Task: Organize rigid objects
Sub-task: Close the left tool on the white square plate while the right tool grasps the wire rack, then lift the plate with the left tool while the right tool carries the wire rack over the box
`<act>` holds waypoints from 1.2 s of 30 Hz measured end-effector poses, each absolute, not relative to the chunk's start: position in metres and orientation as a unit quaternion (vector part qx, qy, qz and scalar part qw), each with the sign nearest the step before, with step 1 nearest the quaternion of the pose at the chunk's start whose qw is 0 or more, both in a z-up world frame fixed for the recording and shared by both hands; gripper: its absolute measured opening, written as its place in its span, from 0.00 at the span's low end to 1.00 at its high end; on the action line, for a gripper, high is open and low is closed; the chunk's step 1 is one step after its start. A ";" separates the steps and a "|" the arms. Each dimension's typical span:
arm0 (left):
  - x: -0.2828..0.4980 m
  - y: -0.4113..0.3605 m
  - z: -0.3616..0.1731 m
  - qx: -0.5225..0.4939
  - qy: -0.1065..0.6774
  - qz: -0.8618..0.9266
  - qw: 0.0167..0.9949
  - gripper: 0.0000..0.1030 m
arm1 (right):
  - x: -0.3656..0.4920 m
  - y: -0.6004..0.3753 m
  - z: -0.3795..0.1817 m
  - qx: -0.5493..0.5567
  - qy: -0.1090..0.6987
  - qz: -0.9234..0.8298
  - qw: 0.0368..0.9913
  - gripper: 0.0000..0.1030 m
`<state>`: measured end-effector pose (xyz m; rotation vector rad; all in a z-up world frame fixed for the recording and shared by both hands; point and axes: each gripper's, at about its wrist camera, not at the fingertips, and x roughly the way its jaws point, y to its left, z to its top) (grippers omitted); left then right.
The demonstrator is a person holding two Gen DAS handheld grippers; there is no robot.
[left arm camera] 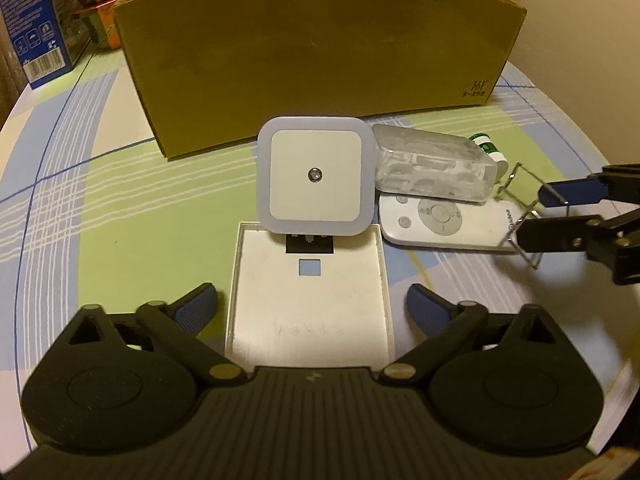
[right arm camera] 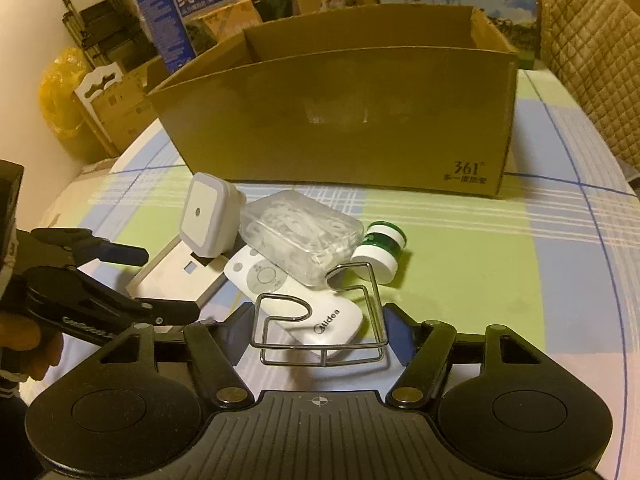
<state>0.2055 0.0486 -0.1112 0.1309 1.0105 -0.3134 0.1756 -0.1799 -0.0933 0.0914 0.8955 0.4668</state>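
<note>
A white square night light [left arm camera: 316, 176] stands on a flat white plate [left arm camera: 310, 300]. My left gripper [left arm camera: 310, 308] is open, one finger on each side of the plate. Beside these lie a clear plastic case [left arm camera: 436, 168], a white remote [left arm camera: 444, 220], a green-and-white jar [right arm camera: 380, 250] and a bent wire rack [right arm camera: 324, 320]. My right gripper [right arm camera: 318, 330] is open around the wire rack, which lies over the remote [right arm camera: 304, 304]. The night light [right arm camera: 206, 216], the plate [right arm camera: 176, 280] and the case [right arm camera: 304, 236] also show in the right wrist view.
An open cardboard box [left arm camera: 320, 56] stands behind the objects on the checked tablecloth [left arm camera: 120, 208]; it also shows in the right wrist view [right arm camera: 340, 120]. Cartons [right arm camera: 188, 12] and a quilted chair [right arm camera: 592, 60] stand beyond it. The table edge curves at left and right.
</note>
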 end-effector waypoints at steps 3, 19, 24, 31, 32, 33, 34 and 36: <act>0.208 0.047 -0.113 0.072 0.478 -0.150 0.862 0.87 | 0.174 -0.182 -0.094 0.047 0.430 0.217 0.875 0.64; 0.194 0.042 -0.097 0.081 0.505 -0.139 0.848 0.80 | 0.161 -0.197 -0.082 0.065 0.427 0.172 0.885 0.63; 0.181 0.042 -0.079 0.070 0.500 -0.145 0.851 0.80 | 0.151 -0.198 -0.069 0.071 0.418 0.172 0.889 0.63; 0.164 0.044 -0.061 0.060 0.488 -0.139 0.860 0.80 | 0.140 -0.198 -0.055 0.077 0.407 0.171 0.894 0.63; 0.162 0.044 -0.058 0.057 0.485 -0.139 0.861 0.80 | 0.139 -0.199 -0.053 0.077 0.405 0.171 0.895 0.63; 0.160 0.044 -0.055 0.054 0.484 -0.138 0.863 0.80 | 0.138 -0.199 -0.051 0.077 0.403 0.171 0.896 0.63; 0.158 0.044 -0.052 0.055 0.482 -0.138 0.863 0.80 | 0.137 -0.200 -0.049 0.079 0.402 0.170 0.896 0.63; 0.156 0.043 -0.049 0.056 0.480 -0.137 0.865 0.80 | 0.135 -0.201 -0.045 0.081 0.400 0.168 0.897 0.63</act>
